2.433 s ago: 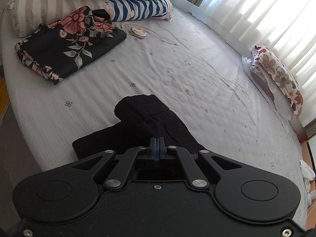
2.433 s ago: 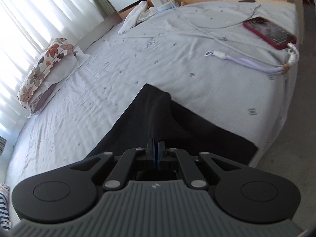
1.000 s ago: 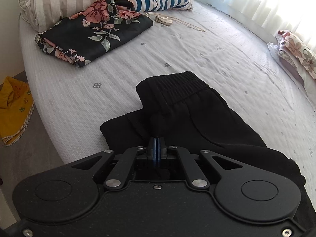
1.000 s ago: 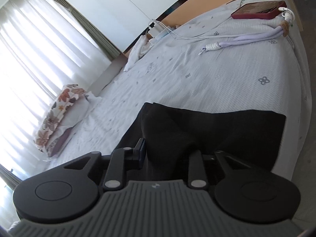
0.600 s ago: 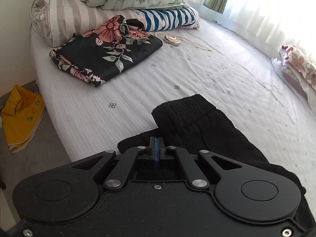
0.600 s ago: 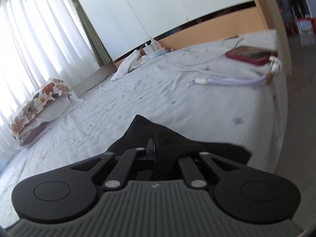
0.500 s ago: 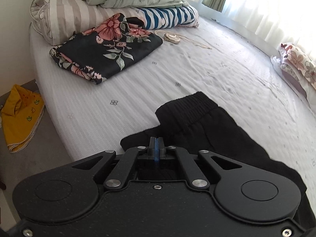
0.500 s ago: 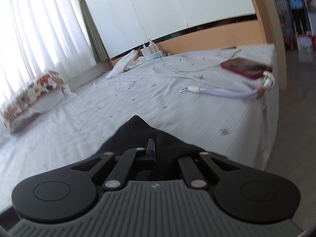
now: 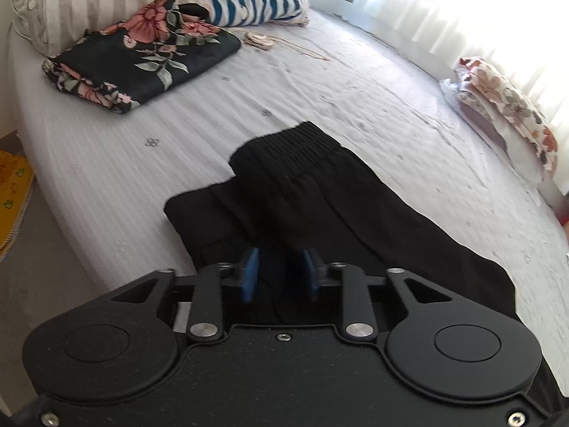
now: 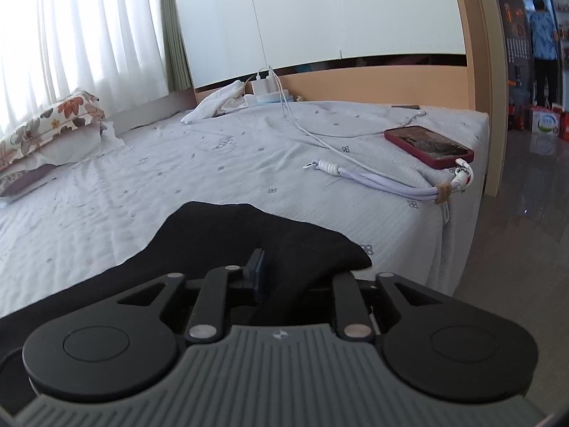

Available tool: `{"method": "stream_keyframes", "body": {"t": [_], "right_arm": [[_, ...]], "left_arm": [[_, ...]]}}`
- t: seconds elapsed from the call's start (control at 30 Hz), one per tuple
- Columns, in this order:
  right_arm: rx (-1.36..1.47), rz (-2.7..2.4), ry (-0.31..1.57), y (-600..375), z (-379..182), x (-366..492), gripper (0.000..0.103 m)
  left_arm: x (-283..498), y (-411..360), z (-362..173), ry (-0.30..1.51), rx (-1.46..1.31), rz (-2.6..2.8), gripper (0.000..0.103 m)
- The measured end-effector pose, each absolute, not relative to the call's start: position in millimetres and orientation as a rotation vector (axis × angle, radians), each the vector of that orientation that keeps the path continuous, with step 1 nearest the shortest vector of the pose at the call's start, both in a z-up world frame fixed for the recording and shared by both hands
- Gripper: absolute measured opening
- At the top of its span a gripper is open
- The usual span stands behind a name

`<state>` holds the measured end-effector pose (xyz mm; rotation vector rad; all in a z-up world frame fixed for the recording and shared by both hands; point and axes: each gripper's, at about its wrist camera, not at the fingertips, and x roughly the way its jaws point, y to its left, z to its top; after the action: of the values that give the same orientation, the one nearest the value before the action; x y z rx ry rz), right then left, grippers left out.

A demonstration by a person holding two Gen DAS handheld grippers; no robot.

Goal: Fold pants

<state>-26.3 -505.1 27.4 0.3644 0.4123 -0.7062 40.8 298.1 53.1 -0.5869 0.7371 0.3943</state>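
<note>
**Black pants half-folded on the bed, both grippers letting go**

Seen from the left wrist, the black pants (image 9: 306, 192) lie on the pale bedsheet (image 9: 320, 82) with the ribbed waistband toward 12 o'clock and a folded layer running off toward 4 o'clock. The left gripper (image 9: 280, 275) sits low over the near edge of the cloth; its blue pads (image 9: 251, 272) stand apart and are opening, with dark fabric between them but no pad pressing on it. Only this view shows the folded floral garment (image 9: 142, 57) at 10 o'clock, the blue-striped bundle (image 9: 256, 3) at 12 and a yellow cloth (image 9: 12, 185) on the floor at 9.

From the right wrist, the other end of the pants (image 10: 256, 238) rises as a dark hump in front of the right gripper (image 10: 284, 274). Its jaws are opening; one blue pad (image 10: 256, 270) shows, while the other is hidden under cloth draped across it, so whether it touches cannot be told. Only here appear the red-cased phone (image 10: 428, 146) at 2 o'clock, the lilac cable (image 10: 384, 181) beside it, and the wooden headboard (image 10: 373, 85). The floral pillow (image 10: 49, 121) at 10 o'clock shows in both views.
</note>
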Motion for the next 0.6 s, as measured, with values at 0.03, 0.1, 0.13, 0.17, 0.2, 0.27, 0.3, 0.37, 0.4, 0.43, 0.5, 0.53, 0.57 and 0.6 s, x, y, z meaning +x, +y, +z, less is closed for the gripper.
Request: {"method": "stream_keyframes", "body": {"t": [0.03,0.1,0.13,0.17,0.2,0.27,0.3,0.37,0.4,0.43,0.5,0.53,0.57,0.6], "right_arm": [[0.372,-0.697,0.412,-505.5,29.4,-28.3,0.054],[0.367,-0.671,0.410,-501.5,34.2,-32.5,0.061],[0.357,-0.660,0.407,-498.0,37.1,-34.6,0.065],[0.348,-0.651,0.403,-494.1,40.5,-37.2,0.068],[0.339,-0.640,0.396,-489.4,44.6,-40.6,0.070],[0.323,-0.603,0.372,-478.6,54.5,-48.3,0.073],[0.307,-0.573,0.354,-470.1,62.1,-52.4,0.075],[0.270,-0.501,0.322,-451.4,75.7,-58.7,0.083],[0.246,-0.459,0.310,-440.5,82.6,-60.7,0.084],[0.221,-0.421,0.301,-428.5,88.7,-61.8,0.087],[0.185,-0.346,0.288,-406.1,98.2,-62.5,0.089],[0.172,-0.297,0.285,-392.6,102.7,-62.1,0.090],[0.166,-0.253,0.284,-381.0,105.5,-61.6,0.091],[0.165,-0.205,0.286,-369.1,107.6,-60.6,0.091]], "left_arm": [[39.4,295.7,52.5,0.734,-0.586,0.376,0.039],[37.3,291.0,50.4,0.728,-0.583,0.345,0.046],[36.9,289.1,49.1,0.724,-0.581,0.333,0.052],[37.2,288.4,48.0,0.720,-0.580,0.325,0.054],[38.5,288.7,46.7,0.716,-0.583,0.321,0.057],[43.1,291.5,44.7,0.706,-0.599,0.328,0.061],[46.5,294.3,43.5,0.698,-0.609,0.330,0.064],[55.3,301.0,40.5,0.688,-0.630,0.342,0.066],[60.3,303.8,39.0,0.686,-0.642,0.359,0.066],[64.8,306.2,37.7,0.680,-0.652,0.369,0.066],[73.0,308.6,36.6,0.657,-0.661,0.368,0.066],[77.1,308.8,36.4,0.655,-0.659,0.376,0.066],[80.6,308.8,36.2,0.656,-0.656,0.384,0.066],[82.9,308.0,36.6,0.655,-0.654,0.390,0.066]]}}
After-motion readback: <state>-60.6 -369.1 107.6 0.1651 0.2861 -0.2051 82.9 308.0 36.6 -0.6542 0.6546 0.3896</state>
